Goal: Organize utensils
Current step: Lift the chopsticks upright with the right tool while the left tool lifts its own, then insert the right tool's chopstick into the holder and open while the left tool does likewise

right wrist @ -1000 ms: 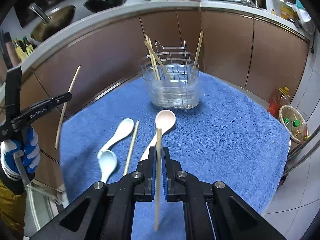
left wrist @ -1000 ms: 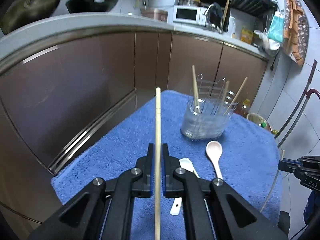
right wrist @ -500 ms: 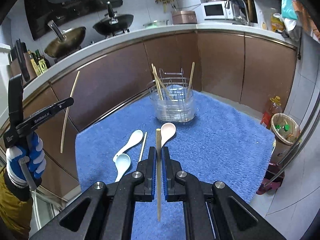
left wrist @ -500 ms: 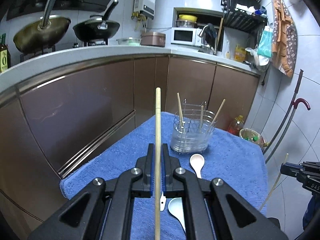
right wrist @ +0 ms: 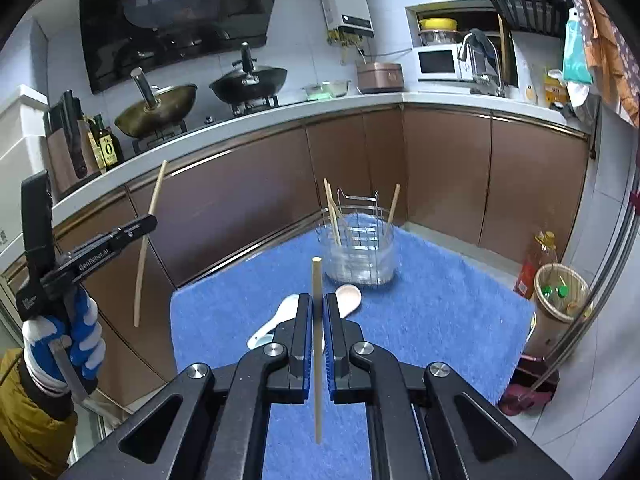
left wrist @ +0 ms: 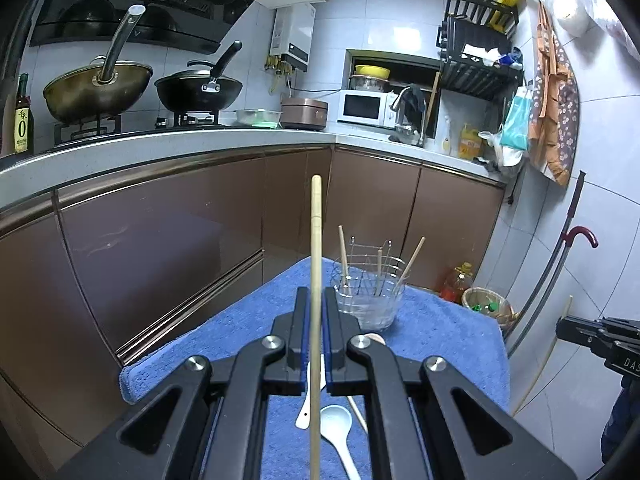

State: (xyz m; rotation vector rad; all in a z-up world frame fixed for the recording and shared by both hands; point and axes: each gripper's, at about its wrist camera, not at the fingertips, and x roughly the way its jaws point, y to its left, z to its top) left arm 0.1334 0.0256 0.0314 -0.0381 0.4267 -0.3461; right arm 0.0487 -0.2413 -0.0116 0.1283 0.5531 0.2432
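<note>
Grippers: left gripper [left wrist: 316, 316] and right gripper [right wrist: 316, 320] each clamp one chopstick [left wrist: 316, 264], well above holder [right wrist: 358, 252]. Risk: thin stick pivots between pads, misses rim.

The towel [right wrist: 440, 312] is bright blue and fuzzy. Each gripper, left [left wrist: 316, 300] and right [right wrist: 317, 304], is black with blue pads and shiny silver screws. The 2 chopsticks, one [left wrist: 316, 280] in each, are pale tan wood [right wrist: 317, 320]. The holder [right wrist: 360, 256] is see-through with silver wire. One spoon [right wrist: 349, 294] is pinkish cream, and another spoon [left wrist: 336, 420] is pale bluish white. The glove [right wrist: 60, 332] has blue and white stripes. The cabinets [right wrist: 440, 168] are shiny brown. The wall tiles [left wrist: 380, 20] are white.
</note>
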